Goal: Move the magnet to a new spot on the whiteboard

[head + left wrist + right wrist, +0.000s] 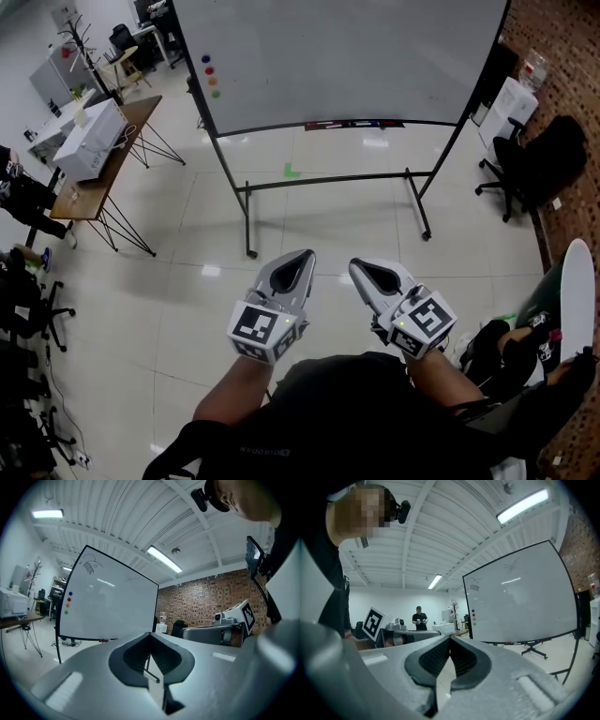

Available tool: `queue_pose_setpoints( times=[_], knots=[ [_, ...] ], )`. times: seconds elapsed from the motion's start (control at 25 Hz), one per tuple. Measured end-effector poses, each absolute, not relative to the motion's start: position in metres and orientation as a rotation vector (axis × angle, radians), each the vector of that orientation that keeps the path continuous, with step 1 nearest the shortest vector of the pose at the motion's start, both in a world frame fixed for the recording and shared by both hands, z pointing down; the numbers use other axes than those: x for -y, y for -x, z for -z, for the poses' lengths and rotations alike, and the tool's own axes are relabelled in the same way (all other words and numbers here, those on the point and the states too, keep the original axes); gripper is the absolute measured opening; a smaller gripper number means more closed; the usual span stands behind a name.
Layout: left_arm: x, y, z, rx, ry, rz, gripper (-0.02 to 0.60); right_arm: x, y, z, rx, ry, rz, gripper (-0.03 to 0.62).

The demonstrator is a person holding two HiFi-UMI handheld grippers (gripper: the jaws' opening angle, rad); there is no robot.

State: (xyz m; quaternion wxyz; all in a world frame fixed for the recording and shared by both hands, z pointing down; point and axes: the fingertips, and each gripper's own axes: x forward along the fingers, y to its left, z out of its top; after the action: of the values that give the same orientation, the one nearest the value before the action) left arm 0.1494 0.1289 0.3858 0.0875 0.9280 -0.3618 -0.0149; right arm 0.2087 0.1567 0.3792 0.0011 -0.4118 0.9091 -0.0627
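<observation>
Magnets [213, 82]: four coloured dots in a column by the whiteboard's [347, 56] left edge; I can't tell which is the target.
Left gripper [302, 258]: jaws together, empty.
Right gripper [361, 267]: jaws together, empty.
Progress: none moved yet, I judge; I'm well apart from the board. Approach, grasp and relocation remain.

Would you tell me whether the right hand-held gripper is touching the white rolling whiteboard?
Apart. The head view shows the right hand-held gripper well short of the white rolling whiteboard, with pale tiled floor between them.
</observation>
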Motion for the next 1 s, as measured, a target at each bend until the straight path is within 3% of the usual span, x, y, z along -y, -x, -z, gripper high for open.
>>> queue_pose_setpoints(
  times=[0.68, 1.0],
  knots=[
    [-0.151, -0.298, -0.381, 1.15, -2.734, 0.075, 0.015, -0.172, -0.364, -0.368, -2.876, 1.281, 0.132, 0.0],
    [-0.153, -0.323, -0.378, 1.173, -2.748, 0.015, 0.015, -0.18, -0.4, -0.378, -2.873, 1.327, 0.156, 0.0]
  ],
)
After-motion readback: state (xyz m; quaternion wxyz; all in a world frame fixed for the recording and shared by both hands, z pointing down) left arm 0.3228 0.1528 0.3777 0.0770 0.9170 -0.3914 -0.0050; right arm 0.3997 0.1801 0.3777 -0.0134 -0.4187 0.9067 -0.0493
